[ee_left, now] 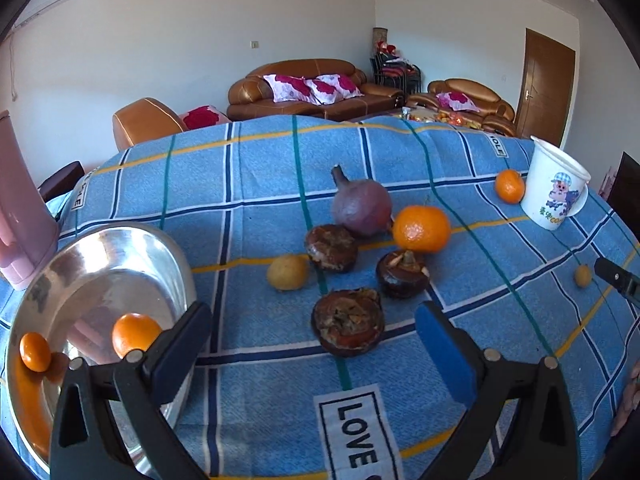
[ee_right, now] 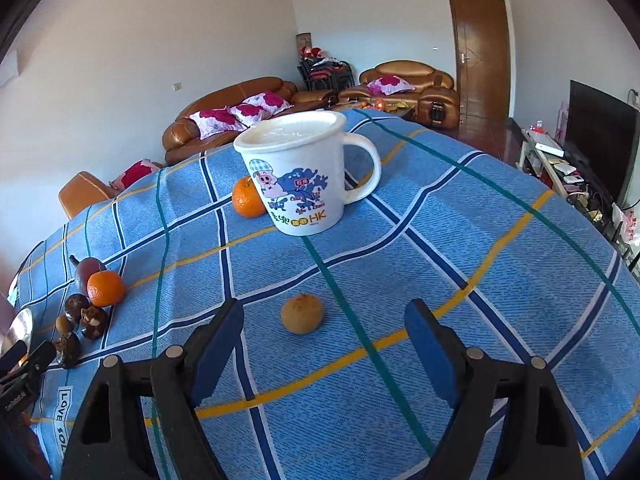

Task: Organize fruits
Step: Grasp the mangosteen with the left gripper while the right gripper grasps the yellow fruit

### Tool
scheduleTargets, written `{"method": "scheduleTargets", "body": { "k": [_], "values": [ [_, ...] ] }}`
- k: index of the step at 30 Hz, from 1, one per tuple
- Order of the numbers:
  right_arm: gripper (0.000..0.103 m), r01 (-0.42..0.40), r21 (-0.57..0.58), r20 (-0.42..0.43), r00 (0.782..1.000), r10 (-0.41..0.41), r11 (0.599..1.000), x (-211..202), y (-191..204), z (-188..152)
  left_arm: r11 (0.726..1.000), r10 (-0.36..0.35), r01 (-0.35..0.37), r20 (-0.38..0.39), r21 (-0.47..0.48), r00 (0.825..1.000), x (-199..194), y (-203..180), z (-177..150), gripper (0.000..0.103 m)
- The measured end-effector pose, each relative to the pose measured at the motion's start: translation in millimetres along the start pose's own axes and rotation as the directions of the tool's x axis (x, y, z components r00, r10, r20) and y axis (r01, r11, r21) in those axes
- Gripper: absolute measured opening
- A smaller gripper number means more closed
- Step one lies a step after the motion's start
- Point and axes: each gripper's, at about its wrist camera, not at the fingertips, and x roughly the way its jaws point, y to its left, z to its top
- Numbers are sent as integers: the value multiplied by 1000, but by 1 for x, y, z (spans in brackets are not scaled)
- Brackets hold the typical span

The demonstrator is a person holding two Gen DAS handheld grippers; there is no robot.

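My left gripper (ee_left: 312,340) is open and empty above the blue checked cloth, just short of a dark brown fruit (ee_left: 347,322). Two more dark fruits (ee_left: 331,247) (ee_left: 403,274), a small yellow fruit (ee_left: 288,272), a purple fruit (ee_left: 362,207) and an orange (ee_left: 421,229) lie beyond it. A steel bowl (ee_left: 120,256) at the left holds two oranges (ee_left: 134,333) (ee_left: 35,351). My right gripper (ee_right: 324,330) is open and empty, with a small yellow fruit (ee_right: 302,313) between and just beyond its fingertips. Another orange (ee_right: 246,197) sits beside a white mug (ee_right: 298,174).
A pink jug (ee_left: 18,216) stands at the far left beside the bowl. The white mug (ee_left: 554,190) stands at the right of the table. The table edge (ee_left: 280,128) drops off toward brown sofas (ee_left: 304,88). The fruit cluster shows in the right wrist view (ee_right: 86,308) at the far left.
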Motion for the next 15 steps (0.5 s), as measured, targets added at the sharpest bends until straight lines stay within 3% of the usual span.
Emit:
{"method": "scheduleTargets", "body": {
  "k": [6, 15],
  "values": [
    [58, 10, -22, -136, 991, -13, 1000, 31, 4, 3, 1000, 0, -1, -54, -17, 999, 12, -2, 1, 103],
    [55, 58, -139, -157, 984, -80, 989, 32, 24, 3, 1000, -12, 9, -139, -24, 990, 32, -4, 1, 94]
  ]
}}
